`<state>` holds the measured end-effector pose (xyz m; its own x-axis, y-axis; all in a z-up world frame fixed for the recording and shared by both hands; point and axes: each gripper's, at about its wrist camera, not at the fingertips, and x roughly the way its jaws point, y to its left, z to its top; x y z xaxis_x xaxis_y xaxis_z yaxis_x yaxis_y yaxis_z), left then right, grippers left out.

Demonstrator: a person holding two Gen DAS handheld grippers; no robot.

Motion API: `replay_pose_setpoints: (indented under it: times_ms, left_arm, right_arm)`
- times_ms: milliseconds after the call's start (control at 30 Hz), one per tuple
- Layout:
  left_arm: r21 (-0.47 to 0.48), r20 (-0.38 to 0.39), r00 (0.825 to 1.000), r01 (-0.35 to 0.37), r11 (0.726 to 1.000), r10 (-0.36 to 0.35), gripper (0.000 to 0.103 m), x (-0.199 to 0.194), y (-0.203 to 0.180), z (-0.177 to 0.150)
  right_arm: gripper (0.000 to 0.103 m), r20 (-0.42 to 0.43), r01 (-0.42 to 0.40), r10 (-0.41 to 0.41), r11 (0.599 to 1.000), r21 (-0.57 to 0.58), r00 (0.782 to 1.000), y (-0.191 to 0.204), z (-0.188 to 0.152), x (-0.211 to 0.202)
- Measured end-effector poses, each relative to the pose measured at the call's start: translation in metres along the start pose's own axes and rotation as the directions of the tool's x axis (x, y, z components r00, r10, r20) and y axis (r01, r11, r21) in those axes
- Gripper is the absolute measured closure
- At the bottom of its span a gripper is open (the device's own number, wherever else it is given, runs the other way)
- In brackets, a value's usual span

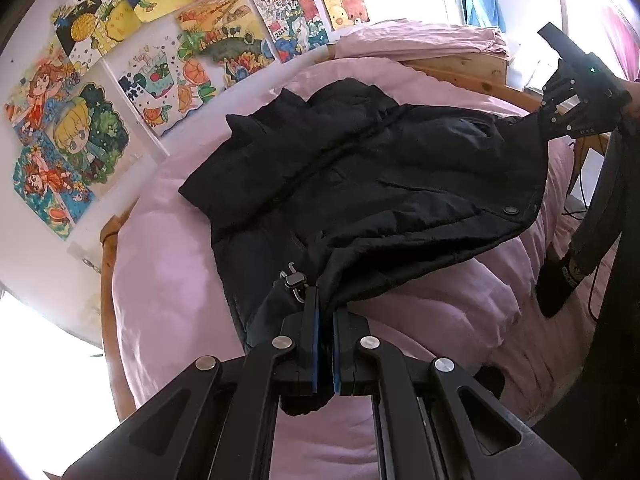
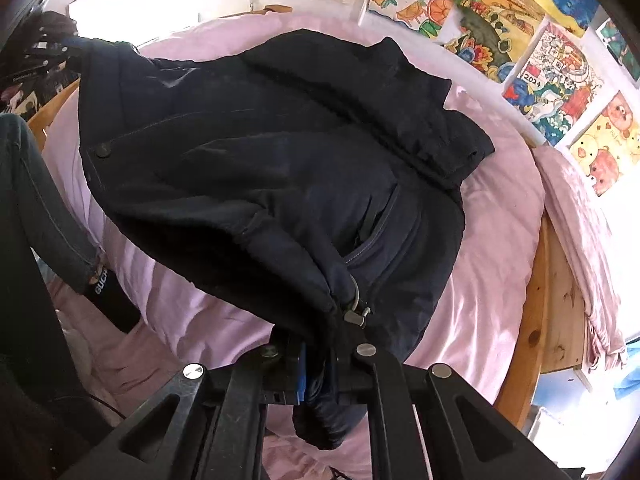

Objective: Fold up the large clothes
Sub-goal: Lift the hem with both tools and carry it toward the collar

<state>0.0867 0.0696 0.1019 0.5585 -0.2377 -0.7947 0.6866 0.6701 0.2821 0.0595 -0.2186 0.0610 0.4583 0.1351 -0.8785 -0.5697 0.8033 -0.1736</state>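
Stretching across the pink duvet point(image 1: 168, 300), the dark padded jacket point(image 1: 360, 168) lies with its collar toward the wall of drawings point(image 1: 92, 92) and its hem toward the person. Each gripper pinches one hem corner: the left gripper point(image 1: 326, 312) has its blue pads clamped on fabric beside a metal cord toggle point(image 1: 294, 282), and the right gripper point(image 2: 320, 364) is closed on a bunched fold by a similar toggle point(image 2: 356, 312). Both corners hang lifted off the bedding, so the hem line runs between the hands and any fold would likely go forward toward the collar. A trouser leg point(image 2: 56, 216) stands near the bed edge; the wooden bed frame point(image 2: 556, 300) borders the far side, seemingly clear of the path.
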Motion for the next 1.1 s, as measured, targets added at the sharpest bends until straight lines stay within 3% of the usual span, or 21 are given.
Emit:
replay_pose_setpoints:
  times_ms: [133,533,733,967,1100]
  left_arm:
    - [0.001,-0.008,1.0,0.016,1.0,-0.016,0.099,0.001,0.003,0.0]
    - [-0.001,-0.005,1.0,-0.024,1.0,0.024,0.099,-0.003,-0.001,0.005]
    - [-0.002,-0.017,1.0,0.014,1.0,-0.014,0.099,-0.005,0.004,0.002]
    - [0.0,-0.009,1.0,-0.003,1.0,0.003,0.099,-0.006,0.001,0.003]
    - [0.011,-0.031,0.999,0.041,0.999,-0.041,0.099,-0.004,0.002,0.001]
  right_arm:
    - [0.095,-0.001,-0.013,0.013,1.0,0.006,1.0,-0.002,-0.001,-0.001]
    - [0.095,0.03,0.013,-0.013,1.0,0.004,0.999,-0.004,0.004,-0.01]
    - [0.095,0.039,-0.015,0.014,1.0,0.016,0.999,-0.011,0.009,-0.017]
    - [0.095,0.06,-0.004,0.003,1.0,0.026,0.998,-0.011,0.012,-0.019]
    - [0.095,0.012,-0.03,0.03,1.0,-0.007,0.999,-0.01,0.01,-0.014]
